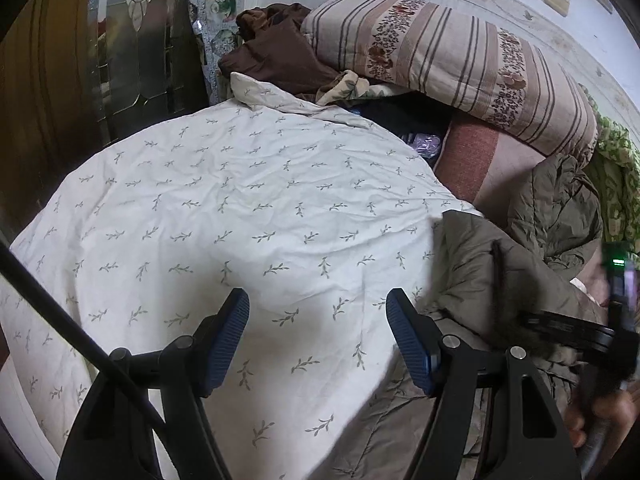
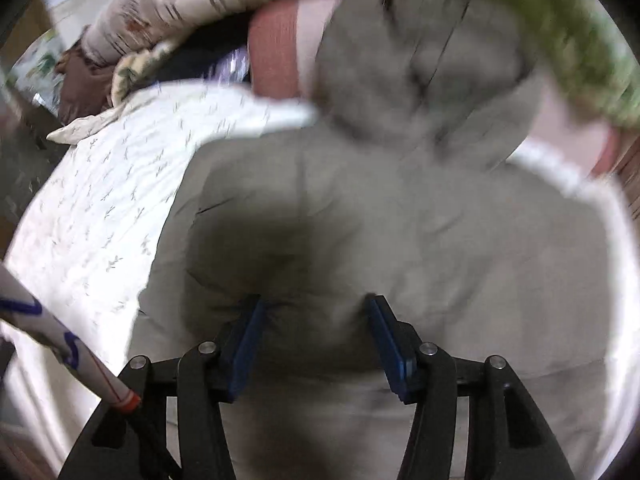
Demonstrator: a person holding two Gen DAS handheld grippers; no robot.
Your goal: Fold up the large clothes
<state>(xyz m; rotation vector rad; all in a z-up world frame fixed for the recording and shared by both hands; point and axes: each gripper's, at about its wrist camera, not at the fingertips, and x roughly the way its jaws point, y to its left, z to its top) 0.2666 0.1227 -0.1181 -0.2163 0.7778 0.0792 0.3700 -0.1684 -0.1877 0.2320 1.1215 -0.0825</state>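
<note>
An olive-grey padded coat (image 2: 360, 208) lies spread on a bed with a white leaf-print sheet (image 1: 240, 208). In the left wrist view the coat (image 1: 500, 264) is bunched at the right. My left gripper (image 1: 318, 304) is open and empty above the sheet, left of the coat's edge. My right gripper (image 2: 314, 308) is open, its blue pads (image 2: 250, 344) pressed into the coat with fabric bulging between them; that view is blurred. The right gripper's body also shows at the right edge of the left wrist view (image 1: 568, 332).
A striped floral pillow (image 1: 452, 64), brown cloth (image 1: 276, 52) and a pink-and-rust cushion (image 1: 476, 156) are piled at the bed's far end. A green patterned cloth (image 1: 616, 172) lies at the far right. A mirrored wardrobe door (image 1: 136, 48) stands to the left.
</note>
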